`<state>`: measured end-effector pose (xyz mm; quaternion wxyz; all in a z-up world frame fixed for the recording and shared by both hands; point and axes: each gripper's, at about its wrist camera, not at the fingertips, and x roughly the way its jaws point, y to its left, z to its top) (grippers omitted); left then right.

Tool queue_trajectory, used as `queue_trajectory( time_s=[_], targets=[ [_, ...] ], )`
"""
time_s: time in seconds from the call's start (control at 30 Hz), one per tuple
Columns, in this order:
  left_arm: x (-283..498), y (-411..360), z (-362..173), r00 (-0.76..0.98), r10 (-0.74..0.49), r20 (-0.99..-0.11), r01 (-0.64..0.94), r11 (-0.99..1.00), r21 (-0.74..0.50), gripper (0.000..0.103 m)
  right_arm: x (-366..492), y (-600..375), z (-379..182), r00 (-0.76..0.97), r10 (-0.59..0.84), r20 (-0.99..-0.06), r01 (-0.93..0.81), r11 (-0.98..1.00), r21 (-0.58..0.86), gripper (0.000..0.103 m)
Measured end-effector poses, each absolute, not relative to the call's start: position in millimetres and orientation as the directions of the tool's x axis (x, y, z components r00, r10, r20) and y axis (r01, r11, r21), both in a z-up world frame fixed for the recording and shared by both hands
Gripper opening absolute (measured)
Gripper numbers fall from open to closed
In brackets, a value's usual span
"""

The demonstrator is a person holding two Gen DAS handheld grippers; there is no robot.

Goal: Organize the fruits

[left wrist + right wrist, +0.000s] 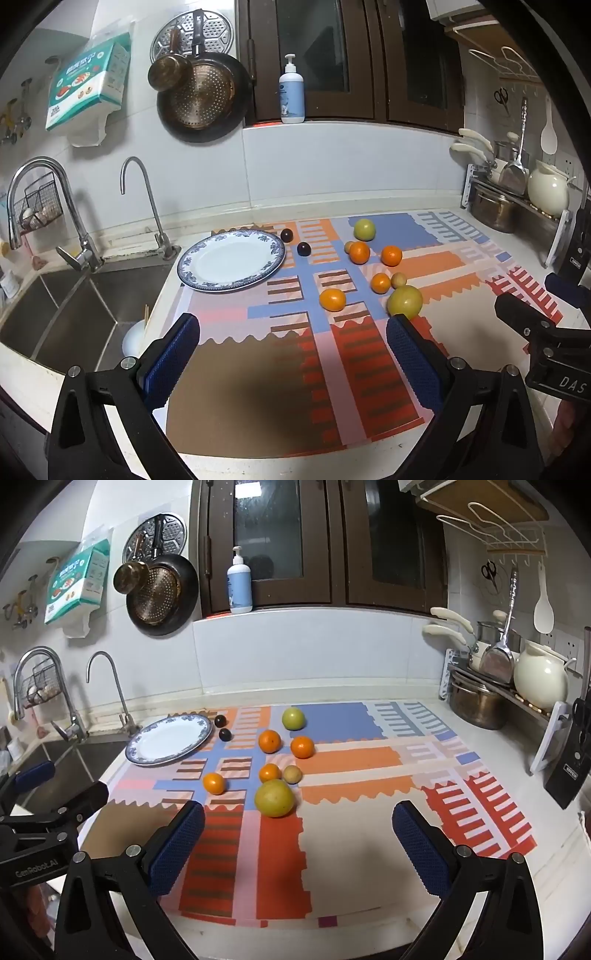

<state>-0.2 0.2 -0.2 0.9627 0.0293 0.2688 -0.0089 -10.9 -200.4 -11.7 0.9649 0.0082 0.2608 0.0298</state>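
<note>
Both grippers are held over the near edge of a patterned mat (354, 760), each with its blue-padded jaws spread wide and nothing between them: the left gripper (293, 332) over the brown and red near-left part, the right gripper (298, 819) further right. The fruit is scattered on the mat beyond them. A large green fruit (274, 797) lies nearest, just beyond the right gripper's left pad and close to the left gripper's right pad. Just behind it a small orange (269, 772) and a small yellowish fruit (292, 774) are seen side by side, and another orange (214, 783) lies apart to the left. Further back two oranges (269, 741) (302, 747) lie near each other, with a smaller green fruit (293, 719) behind them. A further small yellowish fruit (348, 246) is seen only in the left view, touching the left one of that pair. Two dark plums (220, 720) (225, 734) lie just beside the right rim of a blue-rimmed plate (136, 751), which sits at the far left of the mat with nothing on it. A sink (74, 314) with two taps is found left of the plate. A pump bottle (239, 583) stands on the window sill, pans (159, 587) hang on the wall, and a rack with a pot (476, 705) and a cream jug (541, 675) occupies the far right.
</note>
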Motion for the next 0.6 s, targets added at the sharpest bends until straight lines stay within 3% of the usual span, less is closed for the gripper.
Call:
queue_trajectory(
  time_s=[0.6],
  targets=[
    [-8.2,0.9,8.8,0.861,-0.018,-0.508,0.049,0.998,0.047,0.103,-14.7,-197.0,-7.5,0.86,0.073,-0.504,-0.067,0.997,0.029,0.102]
  ],
)
